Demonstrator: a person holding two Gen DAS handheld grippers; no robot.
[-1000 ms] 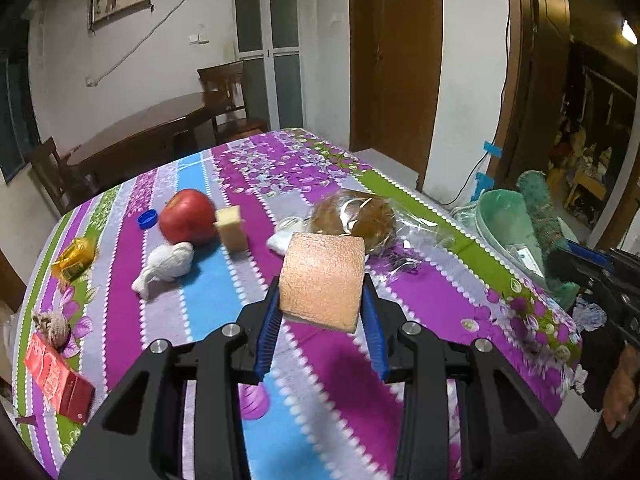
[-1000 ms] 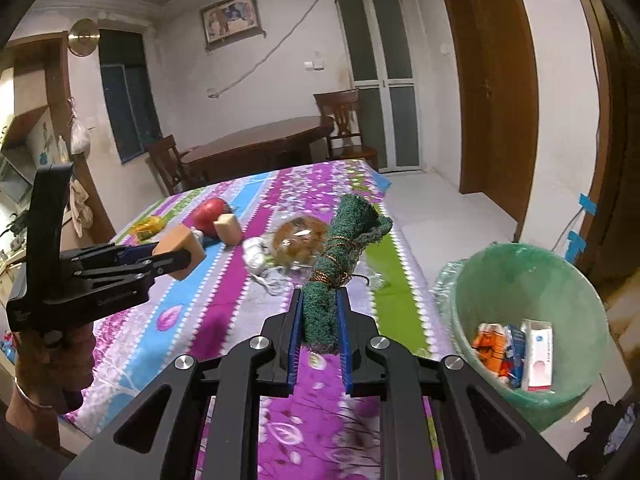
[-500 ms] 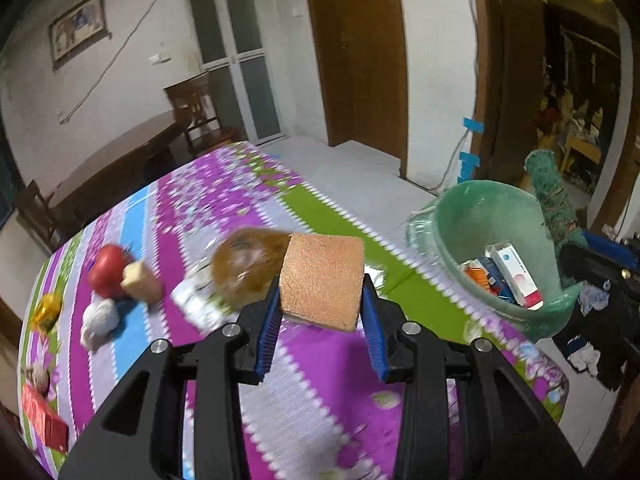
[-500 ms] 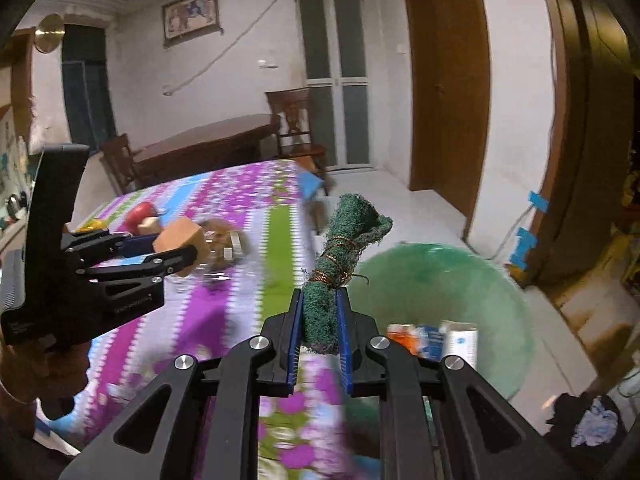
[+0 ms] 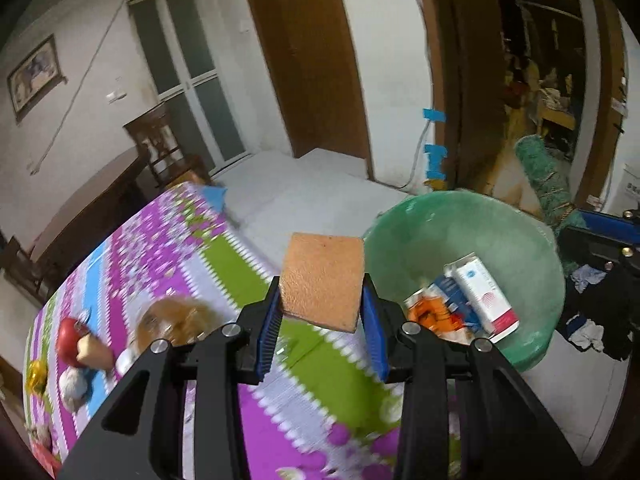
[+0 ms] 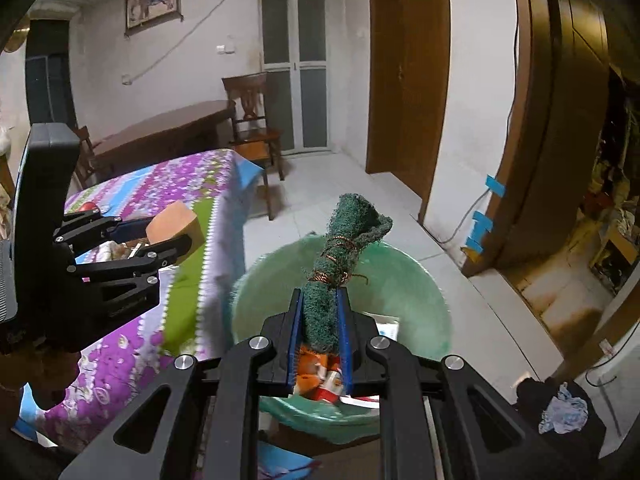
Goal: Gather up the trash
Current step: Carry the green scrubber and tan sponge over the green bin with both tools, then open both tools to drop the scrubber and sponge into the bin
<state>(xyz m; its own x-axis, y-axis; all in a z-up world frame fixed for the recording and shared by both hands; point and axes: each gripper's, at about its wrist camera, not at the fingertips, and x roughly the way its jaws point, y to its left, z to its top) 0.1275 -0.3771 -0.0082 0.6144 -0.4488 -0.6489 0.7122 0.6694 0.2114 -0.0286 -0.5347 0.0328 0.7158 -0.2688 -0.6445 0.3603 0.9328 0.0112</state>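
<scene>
A: Right wrist view, entry: right gripper (image 6: 320,320) has its jaws clamped on the rolled green scouring pad (image 6: 340,256), which stands up out of the jaws, bound with copper wire. The green bin (image 6: 424,280) lies directly beyond and below the jaws, with cartons already inside.

B: And the left?

A: Left gripper (image 5: 322,312) jaws are clamped on the orange sponge block (image 5: 322,280). From its own camera the bin (image 5: 532,240) sits ahead and to the right of the jaws; under them is the striped cloth of the table (image 5: 224,280).

B: So the right side is set for release, the left not.

A: My reading too. Advice: part the right jaws fully while the pad is over the bin's middle. The wire tail could snag a jaw pad, so open wide and lift straight away.

B: Left?

A: Carry it right until the whole block clears the near rim, then part the jaws. Releasing now would likely drop it on the table edge or the floor.

B: Clash risk?

A: Both tools converge on one opening; stagger them.
</scene>
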